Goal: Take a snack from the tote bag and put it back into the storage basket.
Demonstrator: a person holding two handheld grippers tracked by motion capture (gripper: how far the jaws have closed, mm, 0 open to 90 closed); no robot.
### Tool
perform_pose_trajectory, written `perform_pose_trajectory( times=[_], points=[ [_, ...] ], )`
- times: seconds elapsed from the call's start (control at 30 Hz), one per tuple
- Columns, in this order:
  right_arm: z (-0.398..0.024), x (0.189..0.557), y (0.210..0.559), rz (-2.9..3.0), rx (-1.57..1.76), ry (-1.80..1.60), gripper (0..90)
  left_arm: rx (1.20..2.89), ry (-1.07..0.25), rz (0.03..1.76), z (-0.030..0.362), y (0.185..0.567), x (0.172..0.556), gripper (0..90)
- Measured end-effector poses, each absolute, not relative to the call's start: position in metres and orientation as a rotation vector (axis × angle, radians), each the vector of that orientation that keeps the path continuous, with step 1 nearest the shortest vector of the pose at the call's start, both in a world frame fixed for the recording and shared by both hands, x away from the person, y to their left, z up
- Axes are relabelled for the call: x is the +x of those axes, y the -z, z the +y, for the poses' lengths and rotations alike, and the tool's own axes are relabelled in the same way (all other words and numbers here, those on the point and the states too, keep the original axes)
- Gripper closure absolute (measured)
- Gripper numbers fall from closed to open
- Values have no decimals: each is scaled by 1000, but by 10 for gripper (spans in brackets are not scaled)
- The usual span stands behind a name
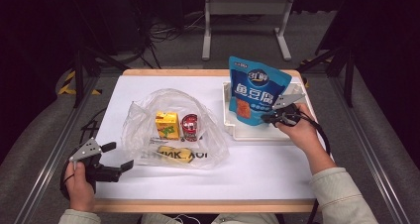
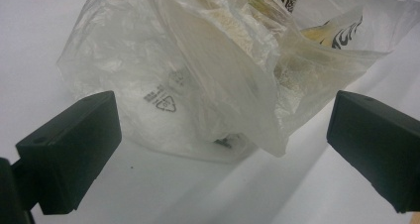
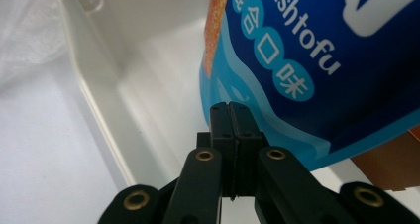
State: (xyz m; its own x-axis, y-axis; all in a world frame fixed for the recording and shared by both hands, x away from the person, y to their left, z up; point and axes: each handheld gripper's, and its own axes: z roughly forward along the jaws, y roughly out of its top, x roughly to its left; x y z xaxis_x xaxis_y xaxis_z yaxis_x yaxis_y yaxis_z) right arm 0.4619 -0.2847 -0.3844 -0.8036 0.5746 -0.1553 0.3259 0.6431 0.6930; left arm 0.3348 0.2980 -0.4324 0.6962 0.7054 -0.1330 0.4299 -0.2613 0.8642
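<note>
Right gripper view: right gripper (image 3: 232, 116) jaws clamped on blue pouch (image 3: 317, 60) edge, held upright over tray (image 3: 99, 92); left gripper (image 1: 118, 156) jaws apart near bag (image 1: 173, 127), ready.

pouch (image 3: 317, 50): top cut off by right gripper view's edge
bag (image 1: 171, 130) lettering: too blurred to read

A clear plastic bag (image 1: 171, 130) lies crumpled on the left half of the white table (image 1: 257, 169). Inside it, a yellow drink carton (image 1: 167, 125) stands just left of a red can (image 1: 189, 127), the two close together, and a yellow packet (image 1: 174, 154) lies flat nearer the front edge beneath black lettering on the plastic. Beyond the far edge, on the grey floor, stands a white metal frame (image 1: 246, 21), with dark cables (image 1: 166, 33) tangled to its left.
</note>
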Motion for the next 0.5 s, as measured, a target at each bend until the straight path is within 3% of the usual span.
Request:
perform_pose_trajectory(
  times=[0.5],
  points=[
    [-291,474,398,2455,831,-885,899,1905,-341,887,298,432,335,10]
  ],
)
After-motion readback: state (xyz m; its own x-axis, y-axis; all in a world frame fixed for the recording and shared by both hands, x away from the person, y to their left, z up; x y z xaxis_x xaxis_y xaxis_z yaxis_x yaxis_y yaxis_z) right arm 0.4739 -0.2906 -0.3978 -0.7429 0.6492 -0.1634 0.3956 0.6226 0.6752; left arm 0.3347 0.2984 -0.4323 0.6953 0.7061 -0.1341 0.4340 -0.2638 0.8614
